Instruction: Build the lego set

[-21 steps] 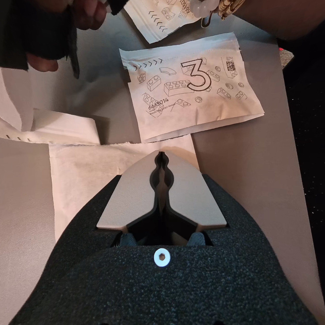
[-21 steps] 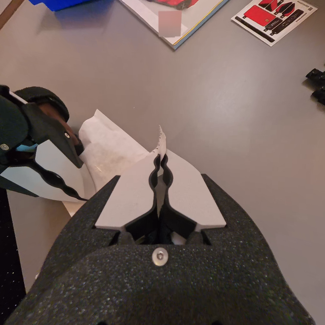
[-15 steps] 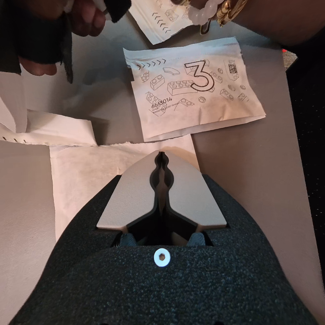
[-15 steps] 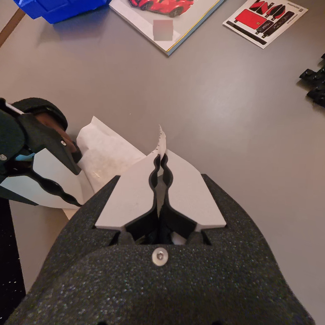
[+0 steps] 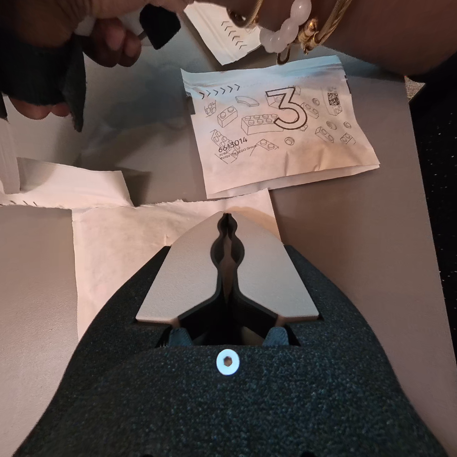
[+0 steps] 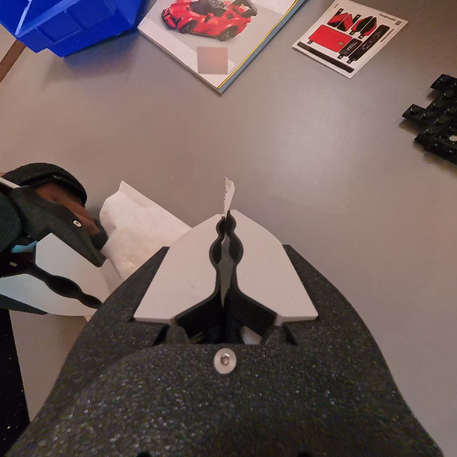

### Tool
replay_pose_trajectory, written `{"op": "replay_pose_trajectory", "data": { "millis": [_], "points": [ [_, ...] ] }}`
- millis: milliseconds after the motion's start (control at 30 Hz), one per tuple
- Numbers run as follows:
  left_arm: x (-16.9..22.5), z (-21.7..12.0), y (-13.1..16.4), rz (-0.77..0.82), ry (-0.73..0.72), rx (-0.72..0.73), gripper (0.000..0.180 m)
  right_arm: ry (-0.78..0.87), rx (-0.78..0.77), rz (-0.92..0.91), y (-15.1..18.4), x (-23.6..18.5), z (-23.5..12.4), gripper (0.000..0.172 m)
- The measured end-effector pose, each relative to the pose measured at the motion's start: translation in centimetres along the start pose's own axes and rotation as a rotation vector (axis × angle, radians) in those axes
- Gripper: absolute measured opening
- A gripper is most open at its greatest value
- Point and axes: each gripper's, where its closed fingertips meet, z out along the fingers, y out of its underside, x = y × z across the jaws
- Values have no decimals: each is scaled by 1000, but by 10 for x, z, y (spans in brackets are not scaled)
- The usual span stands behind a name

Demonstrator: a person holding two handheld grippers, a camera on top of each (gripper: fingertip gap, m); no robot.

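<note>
A large numeral, small print, arrows and a square code stand on the white paper bag [image 5: 284, 138], and the sticker sheet [image 6: 346, 37] bears small print.

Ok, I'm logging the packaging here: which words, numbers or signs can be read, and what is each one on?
I can't copy out writing, so here is what bears it.
Printed paper bag: brick drawings, a large figure, small print, a square code.
Second bag: arrow marks only.
Sticker sheet: print too small to read.
Booklet: nothing legible.
Torn white bag: tiny marks by the tear.
</note>
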Motion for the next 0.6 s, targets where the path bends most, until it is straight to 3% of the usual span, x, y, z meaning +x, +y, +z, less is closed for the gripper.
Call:
{"op": "replay_pose_trajectory", "data": {
  "millis": [600],
  "points": [
    [-6, 0, -1, -5, -25, 16, 1, 48, -32, -5, -10, 13, 16, 0]
  ]
}}
